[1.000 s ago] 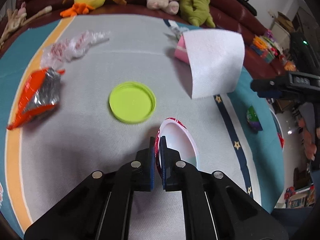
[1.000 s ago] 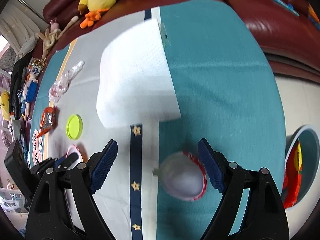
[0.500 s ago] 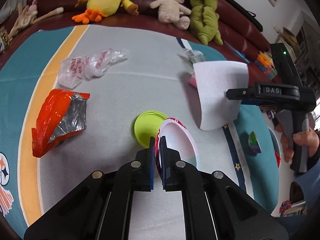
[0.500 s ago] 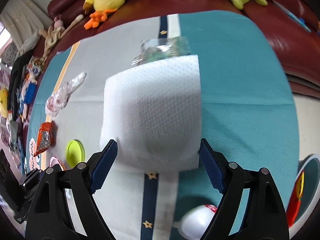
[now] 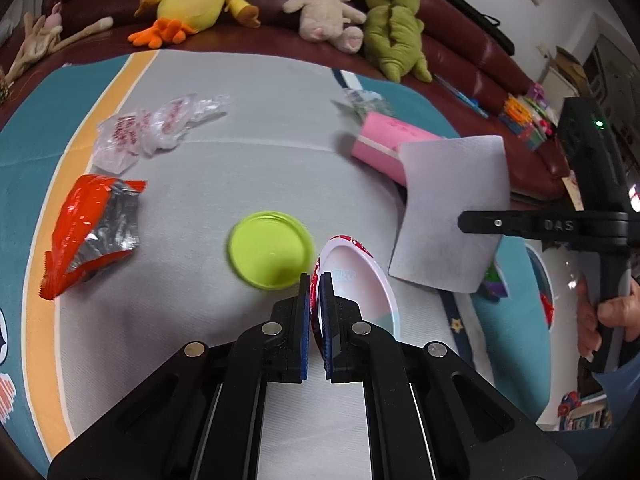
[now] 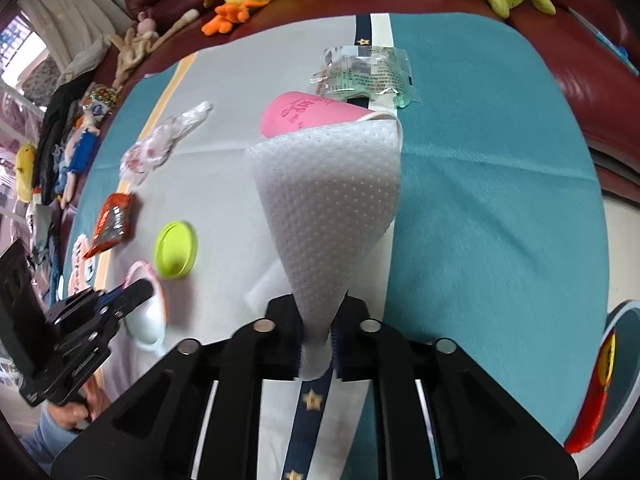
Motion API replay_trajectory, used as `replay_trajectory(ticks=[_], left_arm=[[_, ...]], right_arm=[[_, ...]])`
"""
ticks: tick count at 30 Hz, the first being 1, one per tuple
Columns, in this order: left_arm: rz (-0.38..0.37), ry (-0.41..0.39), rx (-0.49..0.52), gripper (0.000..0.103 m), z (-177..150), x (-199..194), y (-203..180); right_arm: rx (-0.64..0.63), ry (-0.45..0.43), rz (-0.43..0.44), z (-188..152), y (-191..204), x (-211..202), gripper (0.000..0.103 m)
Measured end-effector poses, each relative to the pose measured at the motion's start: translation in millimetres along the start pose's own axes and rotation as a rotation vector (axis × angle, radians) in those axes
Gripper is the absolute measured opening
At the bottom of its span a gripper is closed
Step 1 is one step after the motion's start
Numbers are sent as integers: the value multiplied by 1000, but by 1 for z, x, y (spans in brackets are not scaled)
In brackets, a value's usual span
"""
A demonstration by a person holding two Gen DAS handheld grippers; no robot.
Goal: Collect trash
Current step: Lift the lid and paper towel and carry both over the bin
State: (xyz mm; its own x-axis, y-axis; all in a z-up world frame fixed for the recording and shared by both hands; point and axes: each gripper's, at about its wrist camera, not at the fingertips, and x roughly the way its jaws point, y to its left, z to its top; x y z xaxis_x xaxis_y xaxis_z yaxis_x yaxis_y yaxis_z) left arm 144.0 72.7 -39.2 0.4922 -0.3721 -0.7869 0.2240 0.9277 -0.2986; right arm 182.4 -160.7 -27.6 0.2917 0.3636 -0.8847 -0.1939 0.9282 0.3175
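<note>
While both grippers are loaded, the risks lie in how little of each item is held.

Left gripper (image 5: 315, 300): jaws pinched together on the rim of a red-edged white plastic lid (image 5: 356, 280), which stands on edge just beside the lime-green lid (image 5: 270, 249). Hazard: the hold is on a thin rim only; a twist of the wrist could let it pivot or slip out.

Right gripper (image 6: 316, 344): jaws clamped on the bunched corner of a white dimpled paper towel (image 6: 332, 200), the rest fanning out free above the cloth. Hazard: the loose sheet may drag across the pink cup (image 6: 304, 114) lying on its side behind it, or tear at the pinch if it snags.

Uncollected on the cloth-covered table (image 5: 260, 168): orange-and-silver snack wrapper (image 5: 90, 228), crumpled clear bag with red print (image 5: 152, 128), clear printed packet (image 6: 366, 70), lime-green lid, pink cup.

Receptacle: round bin (image 6: 618, 364) at the right edge of the right wrist view, something red already inside. Hazard: the towel may drape over the rim rather than drop in.
</note>
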Motion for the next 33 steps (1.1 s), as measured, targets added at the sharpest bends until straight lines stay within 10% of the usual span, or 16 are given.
replay_trajectory(ticks=[33], left_arm=[[-152, 52, 440, 6, 1, 38, -288]], right_arm=[[339, -287, -85, -152, -221, -183, 5]])
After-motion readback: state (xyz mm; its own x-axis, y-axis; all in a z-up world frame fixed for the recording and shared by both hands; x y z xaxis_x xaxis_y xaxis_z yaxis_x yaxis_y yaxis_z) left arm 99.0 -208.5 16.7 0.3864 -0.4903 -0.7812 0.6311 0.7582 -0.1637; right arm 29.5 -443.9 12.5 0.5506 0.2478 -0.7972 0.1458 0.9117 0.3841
